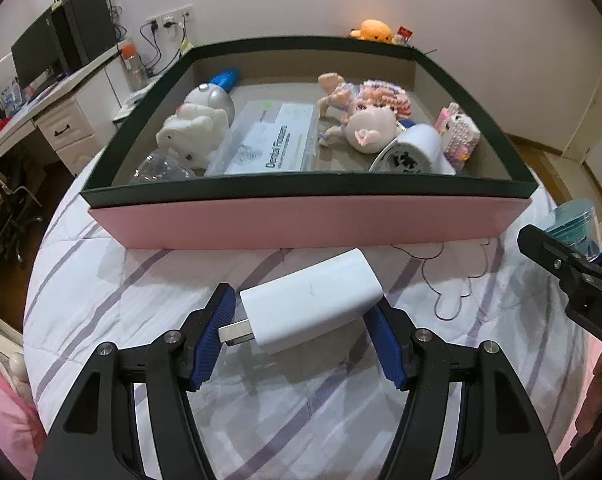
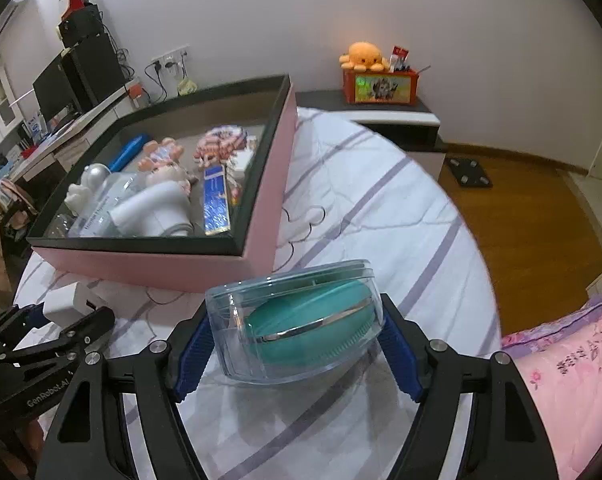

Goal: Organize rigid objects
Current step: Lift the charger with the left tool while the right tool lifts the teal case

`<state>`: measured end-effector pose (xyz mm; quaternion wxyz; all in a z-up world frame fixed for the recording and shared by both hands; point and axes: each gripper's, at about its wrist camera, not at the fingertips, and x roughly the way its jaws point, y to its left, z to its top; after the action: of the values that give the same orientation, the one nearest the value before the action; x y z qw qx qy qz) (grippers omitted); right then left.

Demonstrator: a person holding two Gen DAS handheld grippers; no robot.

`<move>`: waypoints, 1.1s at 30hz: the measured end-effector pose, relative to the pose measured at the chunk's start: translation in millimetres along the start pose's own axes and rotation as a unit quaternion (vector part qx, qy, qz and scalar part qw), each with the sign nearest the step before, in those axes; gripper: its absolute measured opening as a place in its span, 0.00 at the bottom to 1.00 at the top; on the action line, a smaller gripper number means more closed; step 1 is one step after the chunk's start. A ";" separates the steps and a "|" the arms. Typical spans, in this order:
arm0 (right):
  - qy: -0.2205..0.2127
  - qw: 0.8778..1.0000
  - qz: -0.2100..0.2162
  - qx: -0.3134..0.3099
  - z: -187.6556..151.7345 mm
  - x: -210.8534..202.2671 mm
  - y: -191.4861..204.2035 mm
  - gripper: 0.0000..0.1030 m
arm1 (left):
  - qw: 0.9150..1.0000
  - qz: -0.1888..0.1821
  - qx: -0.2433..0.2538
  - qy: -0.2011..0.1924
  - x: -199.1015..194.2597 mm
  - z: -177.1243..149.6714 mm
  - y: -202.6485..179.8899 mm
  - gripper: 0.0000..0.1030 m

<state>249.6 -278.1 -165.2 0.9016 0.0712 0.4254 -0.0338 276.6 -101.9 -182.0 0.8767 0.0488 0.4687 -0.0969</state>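
Observation:
My left gripper [image 1: 301, 306] is shut on a white charger plug [image 1: 313, 296], held tilted just above the striped bedsheet in front of the box. The right gripper [image 2: 295, 318] has its blue pads [image 2: 193, 356] against both sides of a clear round jar [image 2: 301, 312] with a teal item inside, lifted off the sheet. A pink box with a dark green rim [image 1: 301, 192] lies beyond both grippers. It holds a white toy figure [image 1: 197, 128], a dental flosser case [image 1: 269, 140], a doll [image 1: 361, 116], a white cylinder device [image 1: 413, 148] and a pink case [image 1: 461, 136].
The box rests on a bed with a white, purple-striped sheet [image 2: 381, 208]. A pink pillow [image 2: 573, 368] lies at the right. A low cabinet [image 2: 393, 120] with an orange plush stands behind. A desk with monitors [image 1: 41, 60] is at the left, wood floor [image 2: 533, 232] at the right.

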 end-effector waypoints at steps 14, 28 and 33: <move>-0.090 0.995 -0.001 -0.032 -3.1 -94.1 37.2 0.74 | 0.995 0.013 -0.015 -0.097 -88.5 -1.4 25.4 0.64; -0.187 0.980 0.015 -0.061 -19.0 -183.5 71.6 0.74 | 0.978 0.019 -0.015 -0.208 -189.5 -14.0 39.1 0.64; -0.230 0.971 0.017 -0.071 -22.0 -215.6 80.5 0.74 | 0.969 0.022 -0.019 -0.244 -219.7 -19.2 42.9 0.64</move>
<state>105.6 -195.0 -4.6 0.9783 0.0048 0.2070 -0.0037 151.2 -29.4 -10.3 0.9672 0.0175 0.2412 -0.0782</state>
